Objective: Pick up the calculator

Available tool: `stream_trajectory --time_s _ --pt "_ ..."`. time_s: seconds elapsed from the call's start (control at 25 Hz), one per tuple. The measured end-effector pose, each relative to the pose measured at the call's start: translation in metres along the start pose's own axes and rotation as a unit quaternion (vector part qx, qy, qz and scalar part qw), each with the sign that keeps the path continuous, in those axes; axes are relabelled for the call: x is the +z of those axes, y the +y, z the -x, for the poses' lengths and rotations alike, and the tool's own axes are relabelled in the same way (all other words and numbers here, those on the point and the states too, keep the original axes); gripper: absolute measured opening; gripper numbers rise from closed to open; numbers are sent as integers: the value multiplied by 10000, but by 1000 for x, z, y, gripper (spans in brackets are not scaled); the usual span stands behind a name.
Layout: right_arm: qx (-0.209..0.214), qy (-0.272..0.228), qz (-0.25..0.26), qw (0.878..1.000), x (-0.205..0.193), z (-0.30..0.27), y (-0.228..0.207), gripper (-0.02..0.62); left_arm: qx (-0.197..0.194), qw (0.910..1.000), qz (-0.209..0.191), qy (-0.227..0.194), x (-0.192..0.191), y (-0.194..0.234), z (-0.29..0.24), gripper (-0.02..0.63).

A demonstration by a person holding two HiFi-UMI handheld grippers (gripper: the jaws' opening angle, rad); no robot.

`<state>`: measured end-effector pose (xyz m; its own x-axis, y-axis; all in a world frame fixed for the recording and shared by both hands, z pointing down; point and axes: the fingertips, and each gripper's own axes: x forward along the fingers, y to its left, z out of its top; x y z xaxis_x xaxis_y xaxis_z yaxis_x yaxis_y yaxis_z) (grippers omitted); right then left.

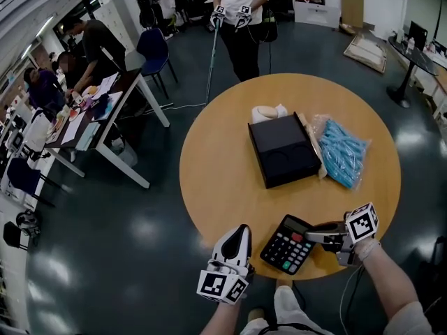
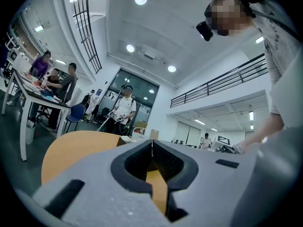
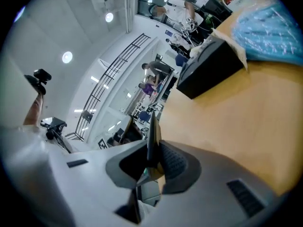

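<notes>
The black calculator (image 1: pixel 288 243), with grey keys and a few red and green ones, is at the near edge of the round wooden table (image 1: pixel 223 180). My right gripper (image 1: pixel 312 235) is shut on its right edge. In the right gripper view the calculator (image 3: pixel 152 136) shows edge-on as a thin dark slab pinched between the pads and lifted off the tabletop. My left gripper (image 1: pixel 239 230) is shut and holds nothing, just off the table's near edge to the left of the calculator. In the left gripper view the left gripper (image 2: pixel 151 148) has its tips together, level with the tabletop.
A black box (image 1: pixel 283 149) sits mid-table with a blue plastic packet (image 1: pixel 343 152) to its right and a cream bundle (image 1: pixel 267 112) behind it. A person with two grippers (image 1: pixel 241 19) stands beyond the table. A desk with seated people (image 1: pixel 105 110) is at the left.
</notes>
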<state>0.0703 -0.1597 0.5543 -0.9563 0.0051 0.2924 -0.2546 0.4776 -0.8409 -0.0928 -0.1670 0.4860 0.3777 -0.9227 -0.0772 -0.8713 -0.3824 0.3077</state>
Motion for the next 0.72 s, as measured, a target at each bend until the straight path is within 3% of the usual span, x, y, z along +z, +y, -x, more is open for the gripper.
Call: stream_trajectory --time_s 0.2,0.44,0.72 --pt "-18 -1129 -150 9935 31 25 37 61 -207 9997 -47 -104 18 -9 -5 12" --pt "-172 -2752 -499 9599 29 57 80 61 -355 9991 22 -236 45 -25 -2 12" --pt "-553 -3514 -508 9332 18 62 101 60 -644 9974 111 -300 51 -53 4 12"
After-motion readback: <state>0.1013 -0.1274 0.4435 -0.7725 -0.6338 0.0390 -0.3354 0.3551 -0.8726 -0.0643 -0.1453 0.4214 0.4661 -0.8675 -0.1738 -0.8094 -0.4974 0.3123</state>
